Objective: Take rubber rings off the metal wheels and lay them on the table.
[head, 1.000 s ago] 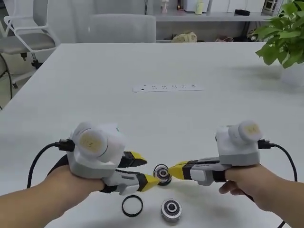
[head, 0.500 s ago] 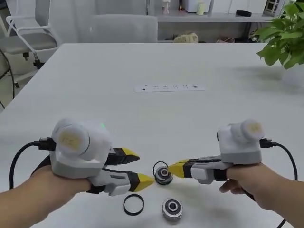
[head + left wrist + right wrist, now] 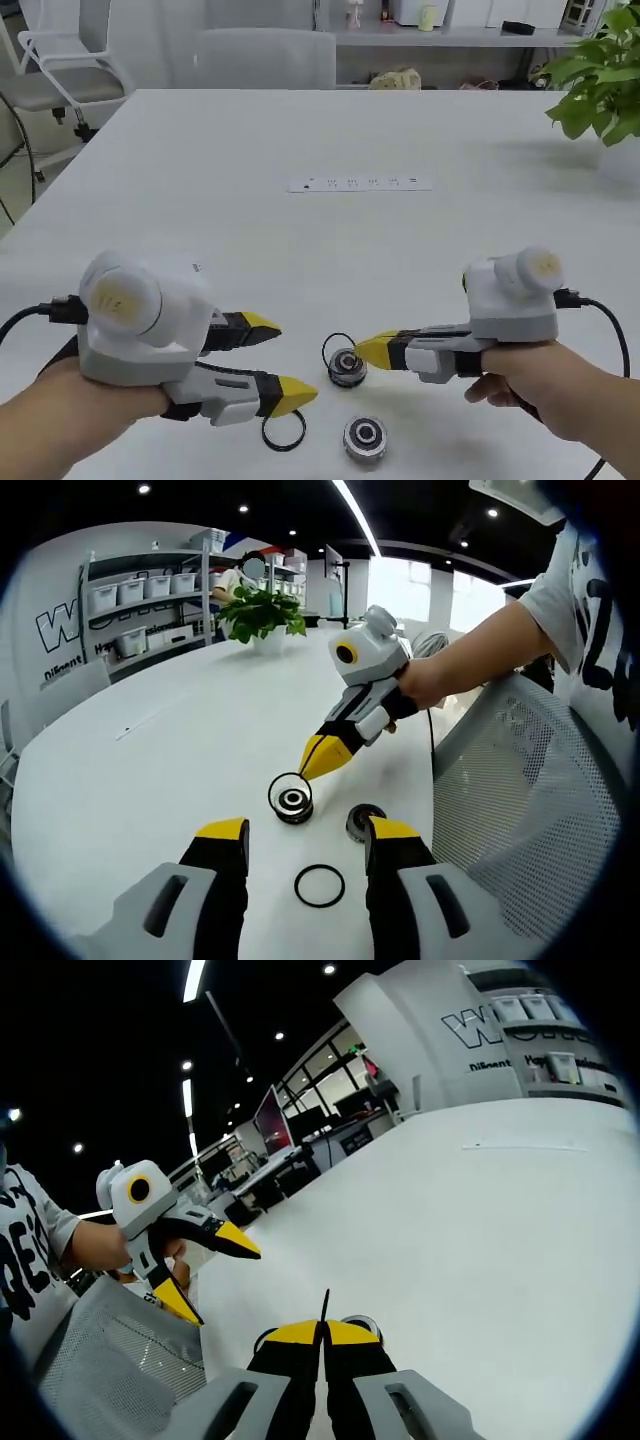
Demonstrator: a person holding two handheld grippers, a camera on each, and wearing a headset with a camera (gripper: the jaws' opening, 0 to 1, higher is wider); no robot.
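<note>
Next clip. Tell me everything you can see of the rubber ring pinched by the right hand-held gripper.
The rubber ring is a thin black loop, round and unbroken as far as shows. The right hand-held gripper has its jaws shut on one edge and holds that side lifted, so the ring stands tilted over the metal wheel, which rests on the white table. Its lower part sits around or against the wheel; whether it is fully free cannot be told.

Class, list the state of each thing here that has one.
far wheel: on table, ring half off.
rubber ring: partly pulled off far wheel.
right tongs: shut on rubber ring.
left tongs: open, empty.
near wheel: on table, untouched.
loose ring: flat on table.
</note>
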